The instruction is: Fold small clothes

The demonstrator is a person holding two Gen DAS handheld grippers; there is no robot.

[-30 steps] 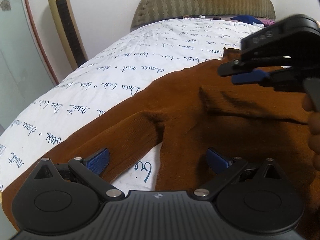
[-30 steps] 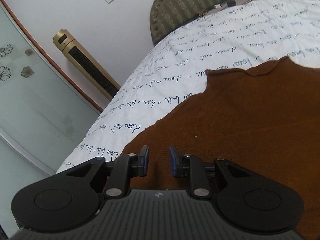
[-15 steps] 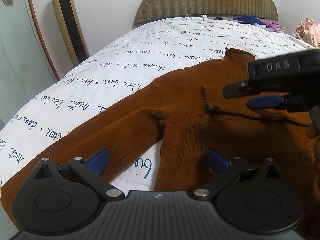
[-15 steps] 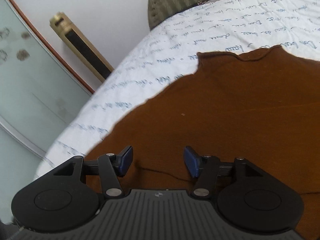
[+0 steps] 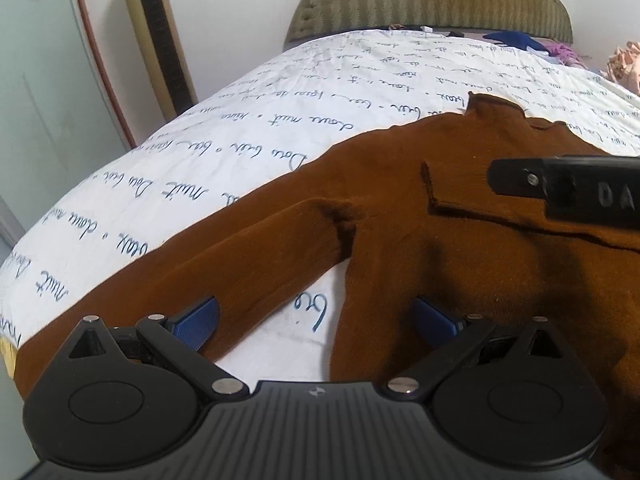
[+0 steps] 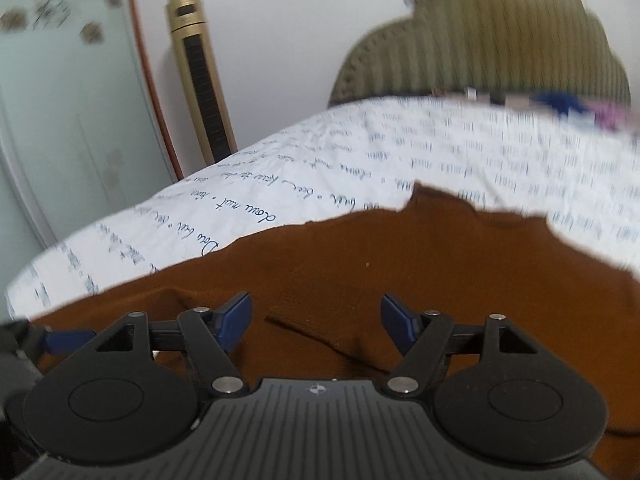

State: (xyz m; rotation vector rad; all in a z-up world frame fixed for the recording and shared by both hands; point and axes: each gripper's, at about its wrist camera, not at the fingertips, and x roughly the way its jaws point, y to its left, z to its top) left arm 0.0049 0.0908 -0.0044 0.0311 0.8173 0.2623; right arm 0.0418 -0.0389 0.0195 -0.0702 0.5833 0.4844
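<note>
A brown knit sweater (image 5: 400,208) lies flat on the white bed sheet (image 5: 280,120). Its left sleeve (image 5: 224,264) stretches out toward the near left; the other sleeve's cuff (image 5: 452,188) is folded across the chest. My left gripper (image 5: 316,320) is open wide, low over the armpit gap between sleeve and body. My right gripper (image 6: 316,322) is open and empty just above the folded cuff (image 6: 312,308); its body (image 5: 568,190) shows at the right of the left wrist view. The sweater's collar (image 6: 444,204) is at the far side.
A padded olive headboard (image 5: 428,0) stands at the far end of the bed. A gold tower fan (image 5: 156,36) stands by the wall at left, next to a glass door. Blue, purple and pink clothes (image 5: 560,50) lie at the far right.
My right gripper opened from nearly shut to wide and let go of the folded sleeve, then swung back over the chest. My left gripper stayed open in place.
</note>
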